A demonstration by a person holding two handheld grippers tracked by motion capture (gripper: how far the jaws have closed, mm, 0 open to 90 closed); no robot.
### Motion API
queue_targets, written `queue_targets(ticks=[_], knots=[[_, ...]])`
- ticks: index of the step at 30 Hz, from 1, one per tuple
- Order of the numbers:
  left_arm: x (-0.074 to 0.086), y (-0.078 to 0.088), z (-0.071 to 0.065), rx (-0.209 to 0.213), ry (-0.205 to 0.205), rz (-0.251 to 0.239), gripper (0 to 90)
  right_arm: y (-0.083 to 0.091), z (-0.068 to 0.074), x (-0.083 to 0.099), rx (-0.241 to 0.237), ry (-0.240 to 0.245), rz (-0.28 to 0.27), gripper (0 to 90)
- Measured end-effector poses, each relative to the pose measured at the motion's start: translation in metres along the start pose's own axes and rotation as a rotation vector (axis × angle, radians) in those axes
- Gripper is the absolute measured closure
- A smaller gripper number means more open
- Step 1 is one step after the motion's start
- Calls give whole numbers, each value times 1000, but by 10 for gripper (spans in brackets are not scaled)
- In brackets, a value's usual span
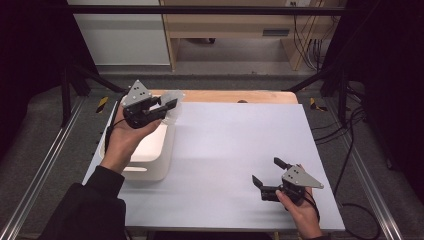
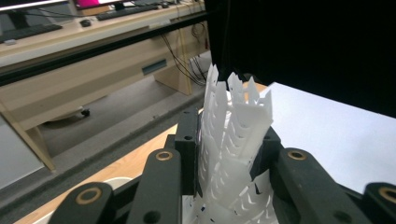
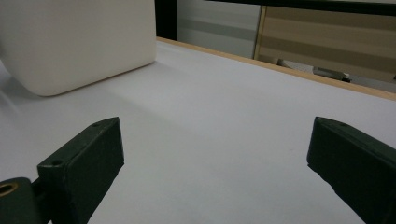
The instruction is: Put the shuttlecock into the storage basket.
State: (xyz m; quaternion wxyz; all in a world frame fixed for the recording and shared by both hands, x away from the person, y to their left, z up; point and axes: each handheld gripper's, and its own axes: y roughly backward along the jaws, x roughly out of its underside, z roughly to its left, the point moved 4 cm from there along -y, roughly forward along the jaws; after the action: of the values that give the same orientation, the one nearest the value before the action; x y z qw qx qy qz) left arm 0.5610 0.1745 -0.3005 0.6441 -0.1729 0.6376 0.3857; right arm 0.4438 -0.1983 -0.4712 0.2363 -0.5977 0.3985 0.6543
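My left gripper [image 1: 167, 106] is held up above the far end of a white bin [image 1: 157, 160] at the table's left. It is shut on a white netted foam sleeve [image 2: 233, 140], which sticks up between the black jaws in the left gripper view; from the high view the same sleeve [image 1: 172, 97] pokes out past the jaw tips. My right gripper [image 1: 269, 172] rests low near the front right of the table, open, with nothing between its fingers [image 3: 88, 158]. The white bin's rounded side [image 3: 74, 42] stands ahead of it to the left.
A pale mat [image 1: 235, 150] covers the wooden table [image 1: 225, 96]. Metal frame rails [image 1: 40, 170] run down both sides. Beyond the table's far edge stands a wooden desk [image 1: 230, 30] with cables on the floor at the right.
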Motion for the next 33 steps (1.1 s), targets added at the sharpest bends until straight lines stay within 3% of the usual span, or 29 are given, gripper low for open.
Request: queue_targets(ticks=[10, 33], knots=[[3, 5, 24, -39, 36, -20, 706, -1, 2, 0, -7, 12, 0, 39], [19, -10, 55, -88, 114, -22, 707, 1, 1, 0, -6, 7, -8, 38]])
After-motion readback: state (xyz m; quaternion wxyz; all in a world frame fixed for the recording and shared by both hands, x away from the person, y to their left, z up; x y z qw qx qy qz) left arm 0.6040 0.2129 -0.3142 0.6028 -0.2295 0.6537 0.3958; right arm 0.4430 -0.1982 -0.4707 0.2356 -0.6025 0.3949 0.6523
